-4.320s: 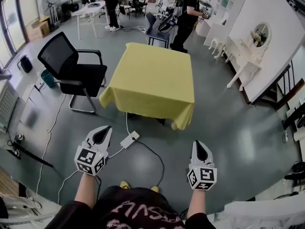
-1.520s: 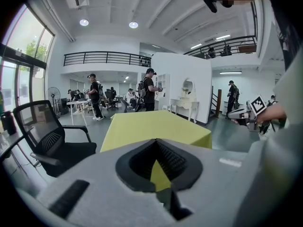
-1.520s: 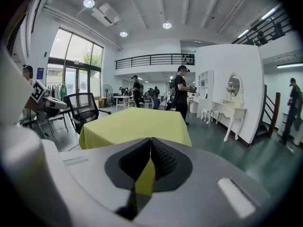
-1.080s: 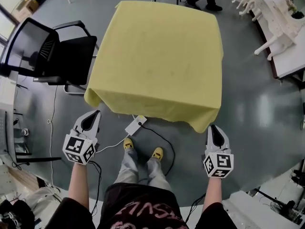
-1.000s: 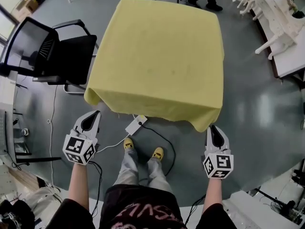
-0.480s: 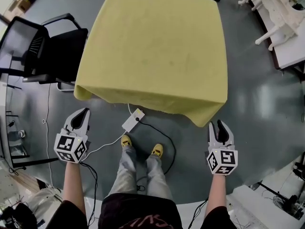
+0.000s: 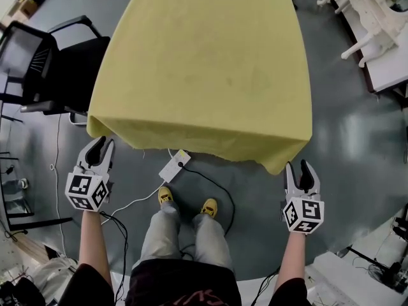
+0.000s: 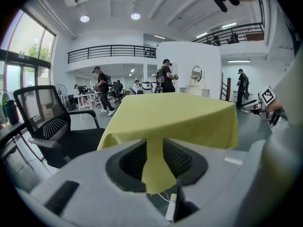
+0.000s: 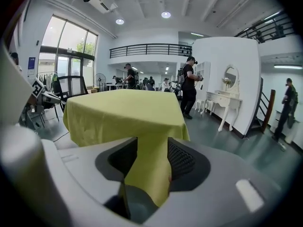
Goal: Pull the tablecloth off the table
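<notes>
The left gripper (image 7: pixel 100 145) and right gripper (image 7: pixel 301 166) now stand at the lower-left and lower-right hanging corners of the tablecloth (image 7: pixel 204 62), jaws just opened, apart and clamping nothing, so the grasp is next.

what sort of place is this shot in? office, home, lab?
Probably an open-plan workspace or lab hall, not a home: a balcony railing up high, an office chair beside the tablecloth, a white dressing table along one wall.

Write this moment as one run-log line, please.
stage: reaching | tablecloth: spread flat, not yet pulled | left tool: jaws just opening, left corner seen in gap, not gripped | right tool: same, right corner
</notes>
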### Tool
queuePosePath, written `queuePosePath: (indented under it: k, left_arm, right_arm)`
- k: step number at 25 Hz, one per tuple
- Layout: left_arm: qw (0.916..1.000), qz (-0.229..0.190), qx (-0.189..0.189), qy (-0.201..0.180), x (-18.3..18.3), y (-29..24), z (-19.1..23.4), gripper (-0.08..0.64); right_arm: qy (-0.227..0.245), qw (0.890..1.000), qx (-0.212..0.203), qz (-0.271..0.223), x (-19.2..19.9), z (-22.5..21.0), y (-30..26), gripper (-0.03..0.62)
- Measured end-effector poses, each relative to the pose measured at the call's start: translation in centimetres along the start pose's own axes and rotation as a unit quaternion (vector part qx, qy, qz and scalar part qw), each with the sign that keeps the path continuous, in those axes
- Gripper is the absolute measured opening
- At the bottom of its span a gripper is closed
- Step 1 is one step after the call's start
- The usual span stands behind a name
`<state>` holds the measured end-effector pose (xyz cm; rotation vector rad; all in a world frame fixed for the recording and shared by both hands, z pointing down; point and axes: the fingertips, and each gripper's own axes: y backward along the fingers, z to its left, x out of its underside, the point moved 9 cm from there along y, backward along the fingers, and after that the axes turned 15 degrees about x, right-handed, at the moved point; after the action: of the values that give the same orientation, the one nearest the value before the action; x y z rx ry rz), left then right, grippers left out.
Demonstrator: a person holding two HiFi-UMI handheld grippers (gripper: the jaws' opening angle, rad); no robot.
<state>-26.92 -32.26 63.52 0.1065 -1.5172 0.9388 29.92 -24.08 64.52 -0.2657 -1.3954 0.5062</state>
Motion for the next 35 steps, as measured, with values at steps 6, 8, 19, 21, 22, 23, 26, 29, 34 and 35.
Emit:
queuePosePath:
  k: [6, 8, 19, 21, 22, 23, 26, 29, 34, 35]
  left_arm:
    - [0.9996, -0.004, -0.027, -0.009, 2.6, -1.0, 3.4, 0.140]
    - [0.9991, -0.006, -0.041, -0.007, 3.4, -1.3, 4.6, 0.167]
    - [0.9948, -0.003, -0.101, 0.009, 8.5, -3.1, 10.6, 0.313]
    - [0.9941, -0.005, -0.107, 0.014, 8.9, -3.3, 11.8, 0.322]
    - [0.9942, -0.006, -0.107, 0.016, 9.0, -3.5, 12.4, 0.328]
    - [0.9945, -0.006, -0.103, 0.016, 9.2, -3.9, 12.9, 0.328]
    - [0.9963, 0.010, -0.085, -0.002, 9.6, -5.4, 13.6, 0.321]
    - [0.9969, 0.021, -0.073, -0.021, 9.8, -6.9, 14.1, 0.169]
    - [0.9975, 0.015, -0.061, -0.032, 9.6, -7.6, 13.7, 0.003]
    - [0.9976, 0.016, -0.058, -0.033, 9.5, -7.5, 13.5, 0.003]
  right_arm:
    - [0.000, 1.000, 0.013, -0.007, 2.6, 0.5, -2.6, 0.224]
    - [0.000, 1.000, 0.016, -0.005, 3.6, 0.6, -3.5, 0.239]
    - [0.020, 0.999, 0.045, 0.002, 8.1, 0.3, -8.6, 0.287]
    - [0.030, 0.999, 0.042, 0.004, 8.2, 0.7, -9.4, 0.288]
    - [0.030, 0.999, 0.041, 0.004, 8.2, 1.0, -9.9, 0.288]
    - [0.027, 0.999, 0.042, 0.003, 8.2, 1.2, -10.4, 0.288]
    - [0.017, 0.999, 0.046, -0.004, 8.3, 1.6, -11.6, 0.288]
    - [0.018, 0.998, 0.058, -0.008, 8.4, 2.0, -12.2, 0.235]
    - [0.026, 0.997, 0.067, -0.016, 8.0, 2.2, -12.0, 0.011]
    - [0.030, 0.997, 0.063, -0.014, 7.9, 2.2, -11.8, 0.009]
